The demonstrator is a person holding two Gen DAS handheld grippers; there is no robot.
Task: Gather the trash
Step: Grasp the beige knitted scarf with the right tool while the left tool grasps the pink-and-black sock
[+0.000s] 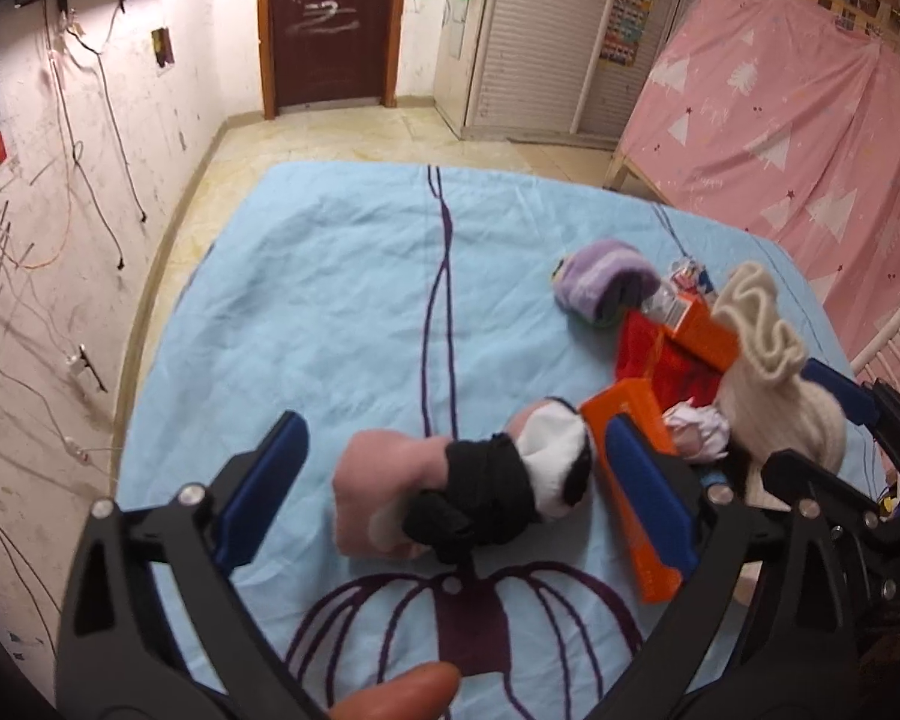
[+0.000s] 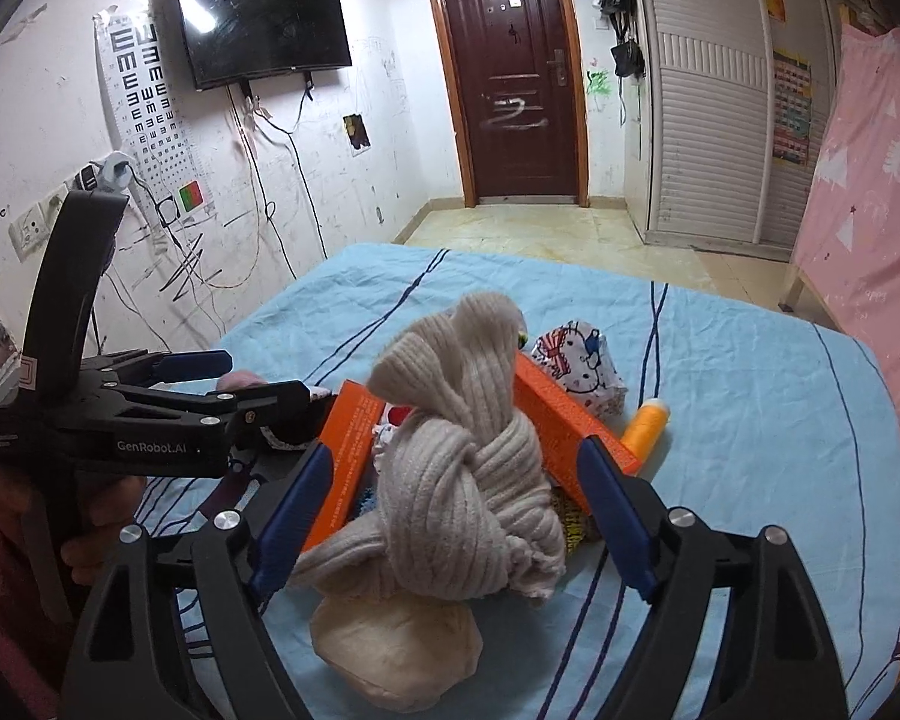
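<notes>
My left gripper (image 1: 453,456) is open around a bundle of pink, black and white socks (image 1: 450,492) lying on the blue bed sheet (image 1: 330,300). My right gripper (image 2: 456,486) is open around a knotted beige knit sock (image 2: 456,456); the same sock shows in the left wrist view (image 1: 768,372). Two orange boxes (image 2: 570,420) lie behind the beige sock, one on each side. A Hello Kitty packet (image 2: 579,366) and an orange-yellow bottle (image 2: 645,423) lie further back. A crumpled wrapper (image 1: 699,432) sits between the boxes.
A purple rolled sock (image 1: 606,282) and a red cloth (image 1: 666,360) lie on the bed. A cream pouch (image 2: 396,654) lies under the beige sock. The left gripper's body (image 2: 120,420) is close on the left. A pink curtain (image 1: 810,138) hangs on the right.
</notes>
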